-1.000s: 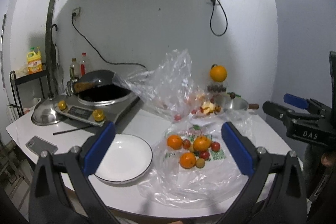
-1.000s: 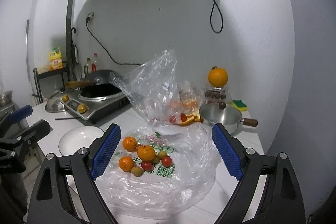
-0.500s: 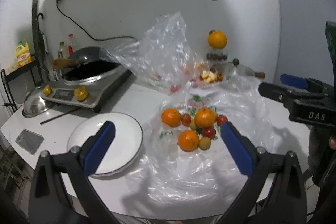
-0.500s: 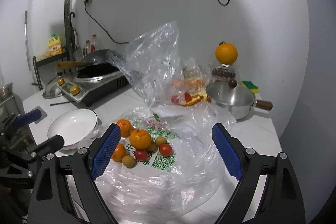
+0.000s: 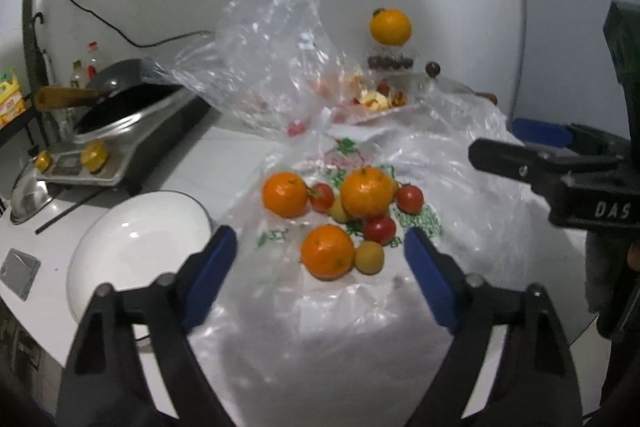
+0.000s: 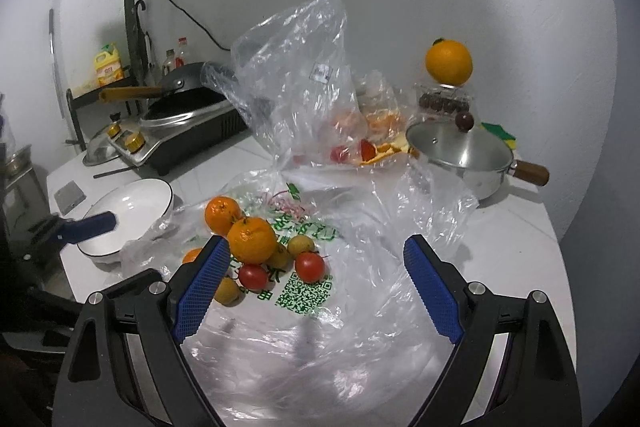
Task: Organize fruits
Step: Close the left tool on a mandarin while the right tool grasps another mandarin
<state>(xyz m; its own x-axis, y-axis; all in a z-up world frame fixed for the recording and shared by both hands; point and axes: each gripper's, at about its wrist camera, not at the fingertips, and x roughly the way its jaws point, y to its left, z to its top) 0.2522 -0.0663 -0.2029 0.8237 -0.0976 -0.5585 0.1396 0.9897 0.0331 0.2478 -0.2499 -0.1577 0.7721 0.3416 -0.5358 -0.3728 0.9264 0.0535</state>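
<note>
The left hand-held gripper [image 5: 320, 267], jaws closing with nothing gripped, hovers just short of the fruit [image 5: 344, 215] heaped on a bag [image 5: 460, 187] on the desk [image 5: 224, 163], nearer than the right hand-held gripper [image 6: 316, 287], wide open, empty.

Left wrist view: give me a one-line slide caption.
Left gripper, jaws closing with nothing gripped, nears oranges and tomatoes on a plastic bag beside a white plate.

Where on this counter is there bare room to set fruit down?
The white plate is empty. Bare counter lies right of the spread plastic bag, before the saucepan. Crowded: the fruit pile and the back.
</note>
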